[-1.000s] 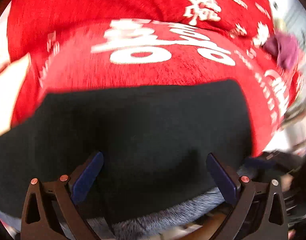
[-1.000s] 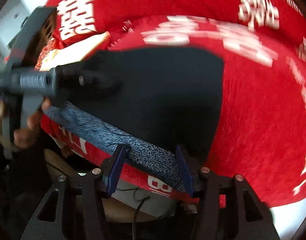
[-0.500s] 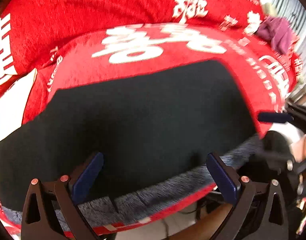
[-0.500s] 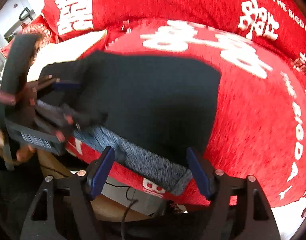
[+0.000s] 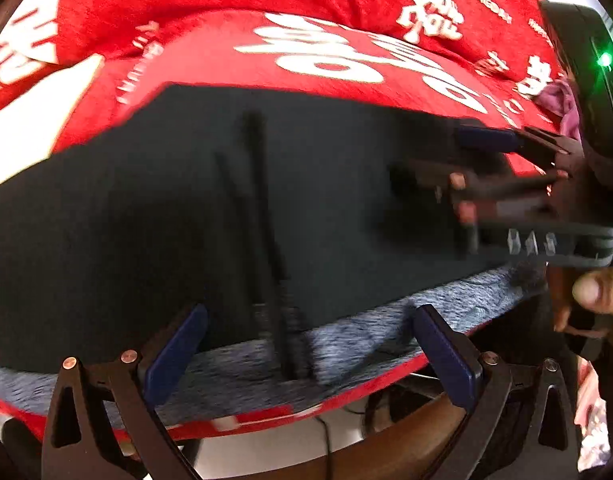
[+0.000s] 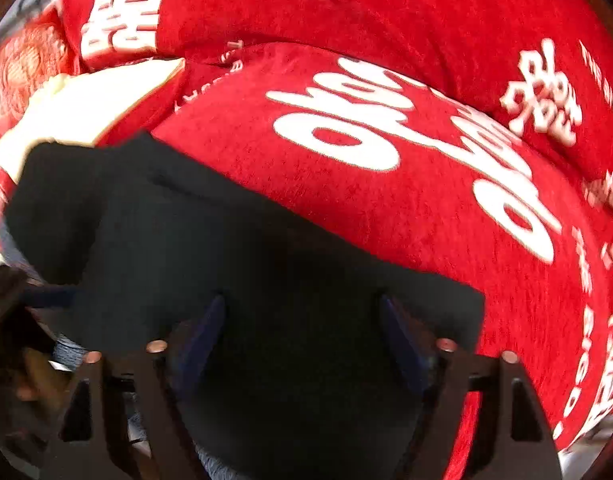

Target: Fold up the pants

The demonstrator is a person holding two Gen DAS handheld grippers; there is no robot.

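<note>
We see first a big red cover (image 6: 386, 208) with large white characters, spread over a soft surface that looks like a sofa or a bed; it fills the upper half of both views. At the upper left of the right wrist view lies a white cushion (image 6: 86, 100), and at the right edge of the left wrist view a small purple cloth (image 5: 558, 100).

On the red cover lie the black pants (image 5: 226, 208), flat, with a grey speckled inside (image 5: 366, 332) showing along their lower edge. They take the middle of the left wrist view and the lower left of the right wrist view.

Our left gripper (image 5: 306, 352) has its fingers wide and nothing between them; it hangs over the near edge of the pants. Our right gripper (image 6: 302, 340) has just been opening its fingers, which now stand wide above the black cloth and do not press it.

We judge that one fold is already laid, because the pants form a tidy rectangle. At least one more fold seems to be left.
</note>
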